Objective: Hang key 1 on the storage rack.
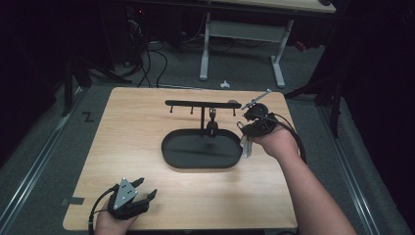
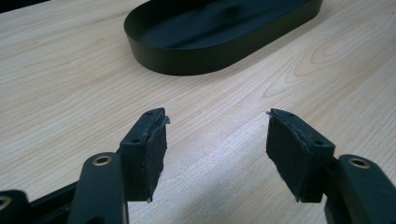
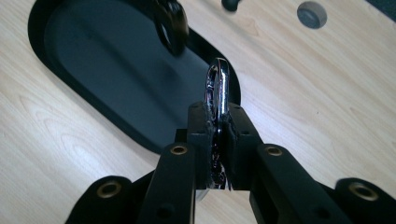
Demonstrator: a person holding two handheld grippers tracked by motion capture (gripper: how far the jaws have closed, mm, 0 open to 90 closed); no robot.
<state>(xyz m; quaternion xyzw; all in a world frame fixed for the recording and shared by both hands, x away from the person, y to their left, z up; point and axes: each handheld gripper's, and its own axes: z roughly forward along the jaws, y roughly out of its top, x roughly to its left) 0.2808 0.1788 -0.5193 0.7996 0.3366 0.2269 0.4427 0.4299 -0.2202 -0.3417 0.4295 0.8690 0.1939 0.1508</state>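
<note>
Slippage threatens: the right hand-held gripper [image 3: 218, 135] pinches what looks like a thin chrome ring [image 3: 217, 86] edge-on above the black tray [image 3: 93, 70], while the left hand-held gripper [image 2: 215, 149] rests spread.

High view: overhead from the near side, facing forward and down over the whole bench [image 1: 147, 196]. Both gripper views sit low and close above the bench, each looking toward the tray [image 2: 196, 60], which all three share.

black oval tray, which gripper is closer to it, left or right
Right. The right gripper, shut on a shiny metal ring, sits just off the black oval tray's right end. The left gripper, open, rests near the table's front left corner, well away from the tray.
</note>
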